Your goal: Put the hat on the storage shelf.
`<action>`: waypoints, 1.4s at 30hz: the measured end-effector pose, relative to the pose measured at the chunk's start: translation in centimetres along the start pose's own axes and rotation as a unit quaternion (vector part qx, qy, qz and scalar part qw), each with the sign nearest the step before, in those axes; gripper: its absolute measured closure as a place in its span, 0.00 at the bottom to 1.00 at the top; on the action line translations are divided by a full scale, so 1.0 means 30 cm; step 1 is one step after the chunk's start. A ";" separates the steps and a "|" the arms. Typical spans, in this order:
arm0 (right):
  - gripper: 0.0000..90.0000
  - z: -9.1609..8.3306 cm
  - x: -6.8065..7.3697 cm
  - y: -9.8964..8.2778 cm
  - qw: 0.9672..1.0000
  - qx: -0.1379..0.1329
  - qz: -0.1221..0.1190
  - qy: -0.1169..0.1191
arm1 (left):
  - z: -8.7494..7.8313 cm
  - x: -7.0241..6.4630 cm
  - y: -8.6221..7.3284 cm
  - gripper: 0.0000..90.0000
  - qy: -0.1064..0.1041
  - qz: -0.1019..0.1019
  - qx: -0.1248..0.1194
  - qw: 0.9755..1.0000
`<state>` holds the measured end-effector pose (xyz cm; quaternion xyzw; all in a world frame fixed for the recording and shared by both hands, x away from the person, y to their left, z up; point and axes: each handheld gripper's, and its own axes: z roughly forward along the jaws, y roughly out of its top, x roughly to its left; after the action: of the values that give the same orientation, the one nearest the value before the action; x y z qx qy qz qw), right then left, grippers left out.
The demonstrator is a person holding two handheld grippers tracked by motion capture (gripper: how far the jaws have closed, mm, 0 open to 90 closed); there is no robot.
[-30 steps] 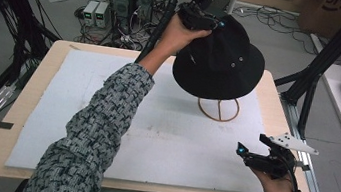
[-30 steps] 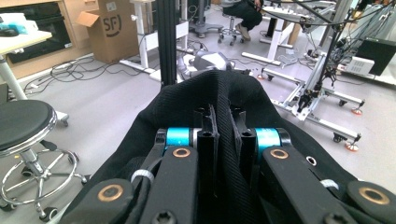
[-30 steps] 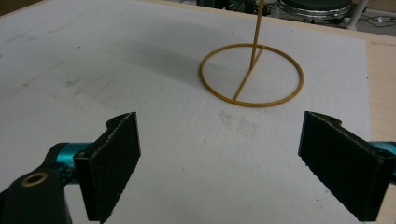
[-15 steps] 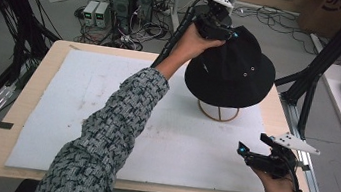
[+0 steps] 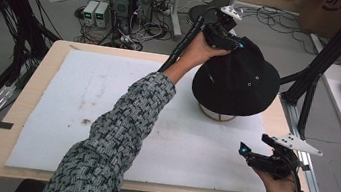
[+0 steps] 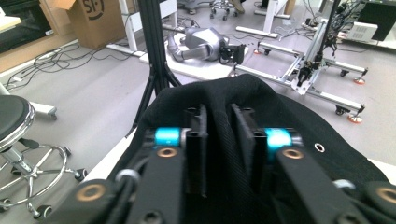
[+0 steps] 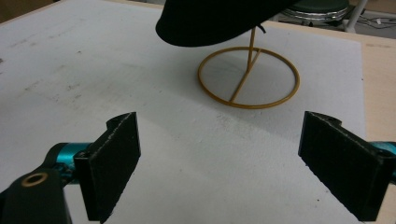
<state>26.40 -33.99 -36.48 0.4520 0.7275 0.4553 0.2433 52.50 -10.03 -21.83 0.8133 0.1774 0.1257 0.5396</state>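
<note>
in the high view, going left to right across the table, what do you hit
bare white mat → patterned sleeve → left gripper at the hat's back edge → black hat on its gold wire stand → right gripper at the table's right edge, jaws wide

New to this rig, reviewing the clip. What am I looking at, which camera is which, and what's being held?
No robot arm: a person holds a hand-held gripper in each hand. The high view looks down from above the table; the other two cameras ride on the grippers. The left hand-held gripper is at the far edge of a black bucket hat resting on a gold wire stand. Its jaws have just been opening, a fold of hat still between them, no longer pinched. The right hand-held gripper idles open above the white mat.
</note>
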 end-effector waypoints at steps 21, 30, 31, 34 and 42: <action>0.14 0.001 0.004 0.004 1.000 -0.001 -0.004 0.001 | -0.052 -0.008 -0.006 0.60 0.010 0.014 0.018 1.000; 0.14 0.019 0.022 0.011 1.000 0.004 -0.011 0.007 | -0.177 0.027 -0.028 0.52 0.027 0.020 0.036 0.999; 0.14 0.019 0.022 0.011 1.000 0.004 -0.011 0.007 | -0.188 0.030 -0.030 0.52 0.029 0.021 0.038 0.999; 0.14 0.025 0.030 0.015 1.000 0.006 -0.010 0.009 | -0.245 0.042 -0.039 0.51 0.040 0.025 0.052 0.998; 0.14 0.054 0.049 0.025 1.000 0.012 -0.022 0.016 | -0.385 0.059 -0.079 0.46 0.063 0.033 0.100 0.992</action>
<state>27.29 -31.85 -36.49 0.4313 0.7464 0.4485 0.2362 49.16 1.19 -19.52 0.8591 0.1957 0.1766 0.4387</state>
